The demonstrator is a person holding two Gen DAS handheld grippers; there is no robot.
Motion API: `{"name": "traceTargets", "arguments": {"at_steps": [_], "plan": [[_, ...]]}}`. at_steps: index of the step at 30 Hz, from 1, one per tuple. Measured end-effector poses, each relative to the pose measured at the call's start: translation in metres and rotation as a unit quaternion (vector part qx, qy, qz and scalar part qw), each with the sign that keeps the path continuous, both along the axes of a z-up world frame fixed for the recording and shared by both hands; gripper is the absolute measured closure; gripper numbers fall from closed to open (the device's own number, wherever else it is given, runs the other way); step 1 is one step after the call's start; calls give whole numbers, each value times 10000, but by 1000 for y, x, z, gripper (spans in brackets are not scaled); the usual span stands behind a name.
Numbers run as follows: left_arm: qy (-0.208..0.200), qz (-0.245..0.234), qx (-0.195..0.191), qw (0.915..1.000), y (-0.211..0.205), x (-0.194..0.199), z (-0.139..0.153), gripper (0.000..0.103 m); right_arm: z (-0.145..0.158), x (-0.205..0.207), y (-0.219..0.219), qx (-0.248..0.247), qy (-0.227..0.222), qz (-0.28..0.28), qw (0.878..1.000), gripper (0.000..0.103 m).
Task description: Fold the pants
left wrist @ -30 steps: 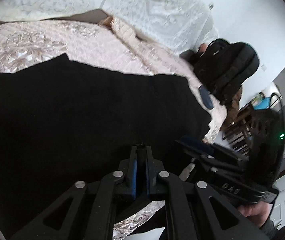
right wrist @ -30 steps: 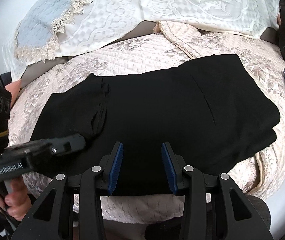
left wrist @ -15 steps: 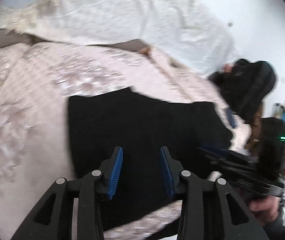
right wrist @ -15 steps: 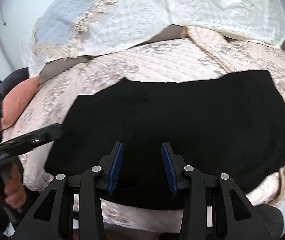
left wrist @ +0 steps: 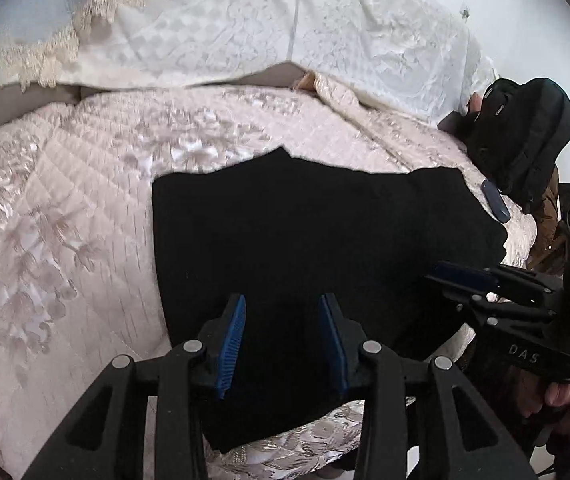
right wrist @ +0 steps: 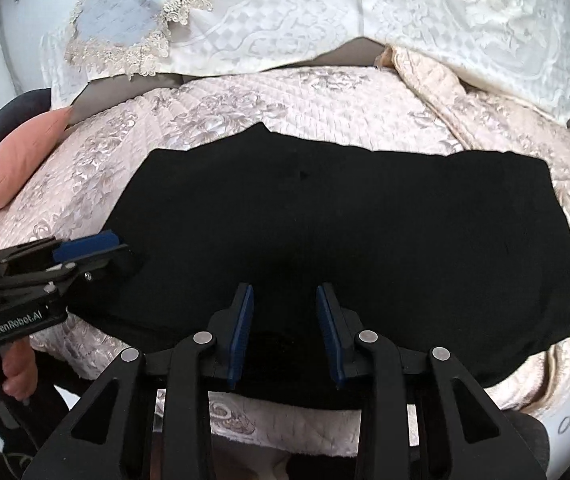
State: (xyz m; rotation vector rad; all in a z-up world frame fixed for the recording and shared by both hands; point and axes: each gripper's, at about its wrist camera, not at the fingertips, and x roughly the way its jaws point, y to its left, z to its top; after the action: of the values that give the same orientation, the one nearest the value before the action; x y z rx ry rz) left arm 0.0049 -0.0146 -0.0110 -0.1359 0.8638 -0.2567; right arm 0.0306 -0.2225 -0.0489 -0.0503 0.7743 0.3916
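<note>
The black pants [left wrist: 305,248] lie folded flat on the pink quilted bedspread [left wrist: 65,208], near the bed's front edge; they also show in the right wrist view [right wrist: 325,232]. My left gripper [left wrist: 283,340] is open and empty, held above the pants' near left part. My right gripper [right wrist: 283,332] is open and empty above the pants' near edge. Each gripper shows in the other's view: the right gripper [left wrist: 469,276] at the pants' right end, the left gripper [right wrist: 89,246] at their left end.
White lace pillows [left wrist: 245,28] lie at the head of the bed. A black backpack [left wrist: 525,136] and a blue case [left wrist: 495,202] sit at the right of the bed. A pink cushion [right wrist: 25,152] lies at the left. The bedspread's front edge [right wrist: 285,416] drops off close below the grippers.
My left gripper, shut on the pants' edge a second ago, has opened, let go and drawn back. The pants now lie flatter, without the wrinkled fold at the left. My right gripper stayed open.
</note>
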Motion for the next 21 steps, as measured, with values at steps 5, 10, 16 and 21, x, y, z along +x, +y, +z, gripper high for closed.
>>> {"name": "traceTargets", "arguments": {"at_steps": [5, 10, 16, 21], "plan": [[261, -82, 99, 9996, -6, -3, -13, 63, -10, 1, 5, -57, 163, 35, 9998, 69], [290, -273, 126, 9991, -10, -12, -13, 63, -14, -4, 4, -140, 166, 69, 9997, 69], [108, -102, 70, 9999, 0, 6, 2, 62, -8, -4, -9, 374, 193, 83, 9991, 69], [-32, 39, 278, 9996, 0, 37, 5, 63, -1, 5, -6, 496, 88, -17, 9987, 69]]}}
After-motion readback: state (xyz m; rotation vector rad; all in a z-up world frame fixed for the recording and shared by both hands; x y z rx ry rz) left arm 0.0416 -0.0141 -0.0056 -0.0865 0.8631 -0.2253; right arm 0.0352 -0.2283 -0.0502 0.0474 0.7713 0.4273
